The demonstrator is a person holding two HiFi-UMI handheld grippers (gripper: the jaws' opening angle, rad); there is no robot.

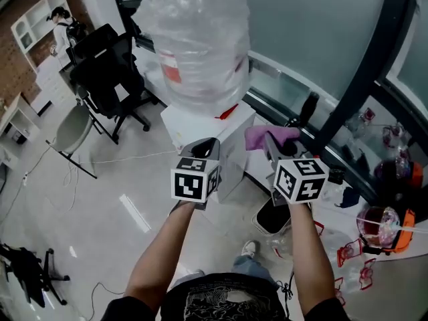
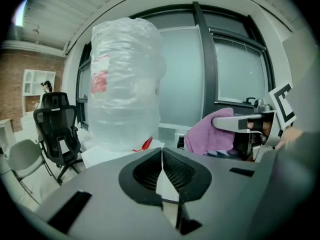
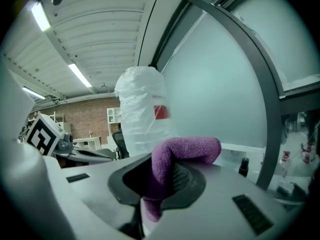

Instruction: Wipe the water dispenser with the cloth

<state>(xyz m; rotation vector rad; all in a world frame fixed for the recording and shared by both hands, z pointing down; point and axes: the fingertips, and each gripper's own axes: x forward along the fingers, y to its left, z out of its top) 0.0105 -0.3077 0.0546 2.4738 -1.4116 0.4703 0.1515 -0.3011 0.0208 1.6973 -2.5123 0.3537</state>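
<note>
1. The water dispenser [image 1: 224, 127] is standing upright on the floor. It is a tall white box, and it is carrying a big water bottle [image 1: 197, 39] wrapped in clear plastic.
2. The purple cloth [image 1: 269, 136] is sitting just beside the right edge of the dispenser's top. From the left gripper view it looks like there is a small gap, so I think it is not touching yet.
3. The right gripper [image 3: 160, 180] is pinching the cloth. Its jaws are closing on the lower part of the cloth, and the rest is poking out in a soft fold past the tips.
4. From these jaws, the dispenser is lying ahead and a little to the left, with the bottle rising above it.
5. The left gripper [image 2: 162, 170] is holding nothing. Its jaws are pressing together with no gap between them.
6. The left gripper is pointing at the near edge of the dispenser's top and is not touching it.
7. Both grippers are near the dispenser, but only the right one is carrying the cloth, so I think the wiping is a job for that one, going left onto the white top.
</note>
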